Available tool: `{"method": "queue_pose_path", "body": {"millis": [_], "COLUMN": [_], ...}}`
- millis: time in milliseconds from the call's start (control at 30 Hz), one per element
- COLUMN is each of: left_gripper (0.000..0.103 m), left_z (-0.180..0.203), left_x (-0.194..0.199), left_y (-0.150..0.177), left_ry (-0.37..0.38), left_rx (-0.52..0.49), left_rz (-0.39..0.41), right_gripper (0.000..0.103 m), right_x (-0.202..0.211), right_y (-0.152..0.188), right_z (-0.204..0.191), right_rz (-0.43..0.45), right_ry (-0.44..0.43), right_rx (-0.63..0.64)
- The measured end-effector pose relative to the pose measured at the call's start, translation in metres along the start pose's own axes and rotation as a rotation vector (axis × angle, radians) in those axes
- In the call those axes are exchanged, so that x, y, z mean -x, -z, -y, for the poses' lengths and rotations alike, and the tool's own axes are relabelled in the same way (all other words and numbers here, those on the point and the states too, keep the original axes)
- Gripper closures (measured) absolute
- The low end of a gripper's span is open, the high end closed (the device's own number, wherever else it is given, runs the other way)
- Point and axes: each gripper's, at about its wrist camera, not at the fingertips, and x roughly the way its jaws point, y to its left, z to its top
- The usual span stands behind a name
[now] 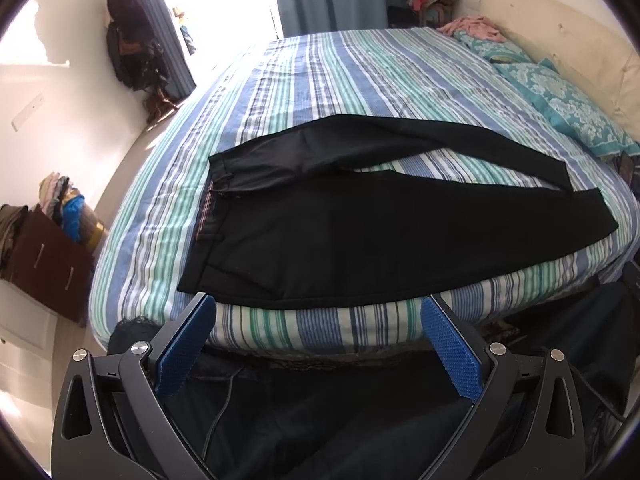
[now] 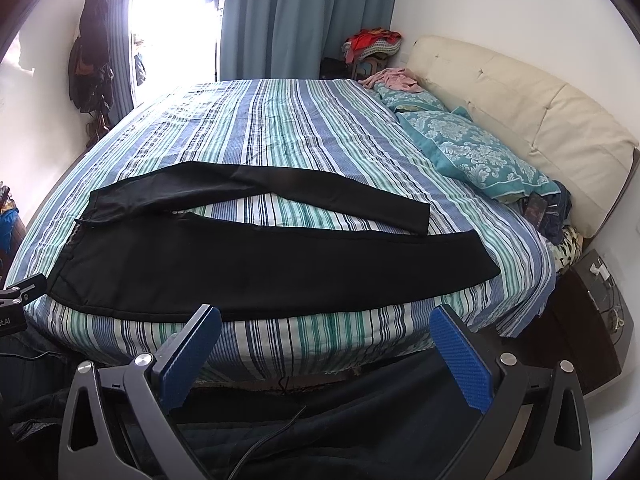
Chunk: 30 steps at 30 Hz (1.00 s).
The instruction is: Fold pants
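Black pants (image 1: pixel 360 236) are spread flat on the near side of the bed (image 1: pixel 320 80), which has a blue, teal and white striped cover. Going from the left: the waistband sits at the left end, near the left edge of the mattress, and you can just see a bit of the striped inner lining there. From the waist the two legs run off to the right and split apart, so a wedge of striped sheet shows between them. The far leg is the thinner-looking one, the near leg lies along the near edge of the bed, and both cuffs end up toward the right, well short of the teal patterned pillows (image 2: pixel 480 152) by the cream headboard (image 2: pixel 540 100).

Left tongs (image 1: pixel 318 312) are spread wide, blue pads apart, holding nothing, hanging just off the near edge by the waist end. Right tongs (image 2: pixel 326 322) are the same: wide apart, empty, off the near edge below the near leg.
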Motion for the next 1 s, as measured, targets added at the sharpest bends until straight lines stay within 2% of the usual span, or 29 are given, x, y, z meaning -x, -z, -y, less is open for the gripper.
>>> {"method": "queue_pose_path", "body": {"millis": [1000], "left_gripper": [0.001], "left_z": [0.0024], "left_x": [0.0025], "left_y": [-0.0008], "left_ry": [0.001], "left_rx": [-0.006], "left_rz": [0.01], "right_gripper": [0.0], "right_x": [-0.0026], "right_y": [0.0034], "right_z": [-0.0039], "right_rz": [-0.008], "right_ry": [-0.006], "right_rx": [-0.001]}}
